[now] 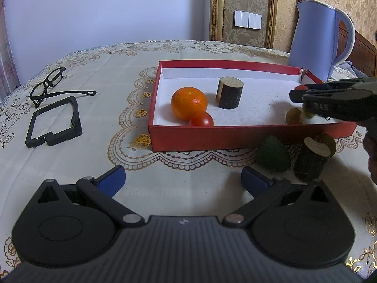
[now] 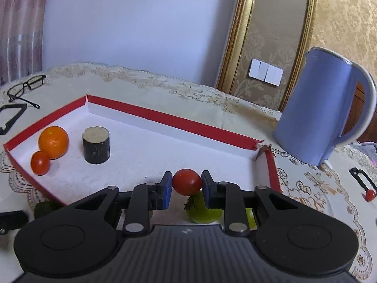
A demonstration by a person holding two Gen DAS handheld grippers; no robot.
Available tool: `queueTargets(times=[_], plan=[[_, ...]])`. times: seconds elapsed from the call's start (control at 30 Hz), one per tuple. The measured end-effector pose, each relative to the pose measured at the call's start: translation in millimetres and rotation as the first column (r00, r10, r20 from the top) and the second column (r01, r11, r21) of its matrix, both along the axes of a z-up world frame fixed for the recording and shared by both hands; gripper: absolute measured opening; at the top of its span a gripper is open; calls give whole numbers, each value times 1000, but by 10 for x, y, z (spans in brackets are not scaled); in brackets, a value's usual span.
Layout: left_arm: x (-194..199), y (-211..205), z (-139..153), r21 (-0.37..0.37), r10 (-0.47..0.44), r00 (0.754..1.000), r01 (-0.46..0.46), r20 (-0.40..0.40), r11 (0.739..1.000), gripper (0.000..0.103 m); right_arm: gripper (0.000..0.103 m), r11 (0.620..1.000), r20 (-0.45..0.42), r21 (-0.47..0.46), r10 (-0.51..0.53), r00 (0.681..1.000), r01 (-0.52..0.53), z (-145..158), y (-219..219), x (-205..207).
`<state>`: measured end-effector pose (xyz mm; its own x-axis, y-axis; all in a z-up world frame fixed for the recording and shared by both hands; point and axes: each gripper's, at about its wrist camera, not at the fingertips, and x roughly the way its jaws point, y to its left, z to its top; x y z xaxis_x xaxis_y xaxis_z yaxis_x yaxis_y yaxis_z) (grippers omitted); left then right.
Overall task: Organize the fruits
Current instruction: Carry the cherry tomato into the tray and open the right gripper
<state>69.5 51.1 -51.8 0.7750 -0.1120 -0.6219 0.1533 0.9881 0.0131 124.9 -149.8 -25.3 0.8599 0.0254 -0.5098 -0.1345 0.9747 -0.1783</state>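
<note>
A red box (image 1: pixel 212 136) with a white floor holds an orange (image 1: pixel 189 103), a cherry tomato (image 1: pixel 201 119), a dark wooden cylinder (image 1: pixel 230 92) and a brownish round fruit (image 1: pixel 294 116). My right gripper (image 2: pixel 186 185) is shut on a second cherry tomato (image 2: pixel 186 181) and holds it above the box's right end, over a green fruit (image 2: pixel 203 208); it also shows from the side in the left wrist view (image 1: pixel 329 96). My left gripper (image 1: pixel 183 180) is open and empty in front of the box. An avocado (image 1: pixel 273 153), another cylinder (image 1: pixel 311 159) and a brown fruit (image 1: pixel 327 141) lie outside the box.
A blue kettle (image 1: pixel 315 37) stands behind the box's right corner. Black glasses (image 1: pixel 49 85) and a black plastic frame (image 1: pixel 54 122) lie to the left of the box. A small black tool with a red tip (image 2: pixel 367 188) lies at the right.
</note>
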Motion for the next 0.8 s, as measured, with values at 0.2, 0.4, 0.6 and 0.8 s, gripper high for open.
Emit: queueTargets(times=[0.2, 0.4, 0.6, 0.8], plan=[[1, 1, 0, 0, 0, 1000, 0, 0, 1000, 103, 26, 1000, -9, -13, 4, 1000, -4, -4, 58, 33], [2, 0, 0, 0, 0, 1000, 0, 0, 1000, 103, 69, 999, -2, 35, 0, 1000, 0, 77, -36, -178], [2, 1, 0, 0, 0, 1000, 0, 0, 1000, 103, 72, 995, 64, 83, -52, 997, 47, 106, -390, -796], [1, 1, 2, -1, 0, 1000, 0, 0, 1000, 103, 72, 967, -24, 125, -221, 975, 222, -54, -845, -1039]])
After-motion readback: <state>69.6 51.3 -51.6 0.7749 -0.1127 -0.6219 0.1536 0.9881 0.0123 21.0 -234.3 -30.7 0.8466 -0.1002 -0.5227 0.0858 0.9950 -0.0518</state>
